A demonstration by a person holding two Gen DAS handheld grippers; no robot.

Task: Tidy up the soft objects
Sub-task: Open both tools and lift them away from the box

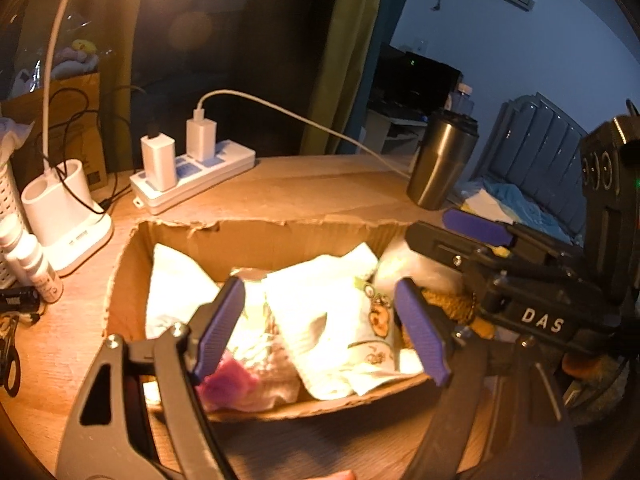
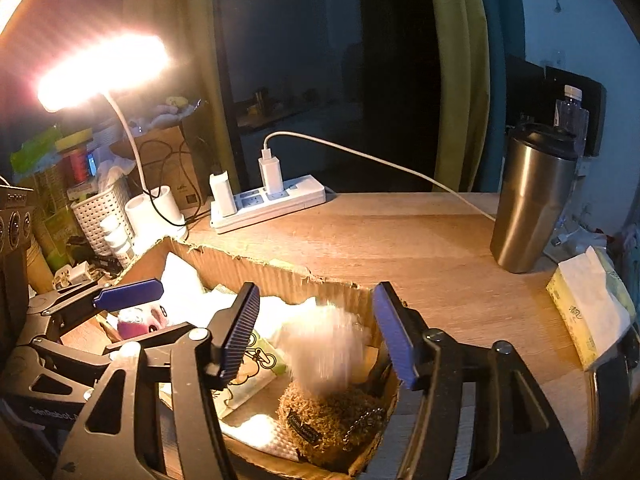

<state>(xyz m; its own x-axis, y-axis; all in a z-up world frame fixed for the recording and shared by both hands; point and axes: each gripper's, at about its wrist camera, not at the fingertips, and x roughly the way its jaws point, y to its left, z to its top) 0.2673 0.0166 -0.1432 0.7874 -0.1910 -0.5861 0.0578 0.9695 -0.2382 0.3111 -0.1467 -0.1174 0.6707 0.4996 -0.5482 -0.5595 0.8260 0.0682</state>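
The desk carries a torn-edged cardboard box at its near side, and the soft things lie inside it: white cloths, a printed pouch, a pink plush at the near left and a brown plush at the near right. A blurred white tuft sits above the brown plush, between the right jaws. Behind the box the desk top is bare as far as the power strip, whose white cable runs across to the steel tumbler at the far right edge. A lamp, a white basket and bottles crowd the left side; a tissue pack lies at the right edge. The left gripper hangs over the box middle, jaws apart, holding nothing. The right gripper hangs over the box's right end, jaws apart
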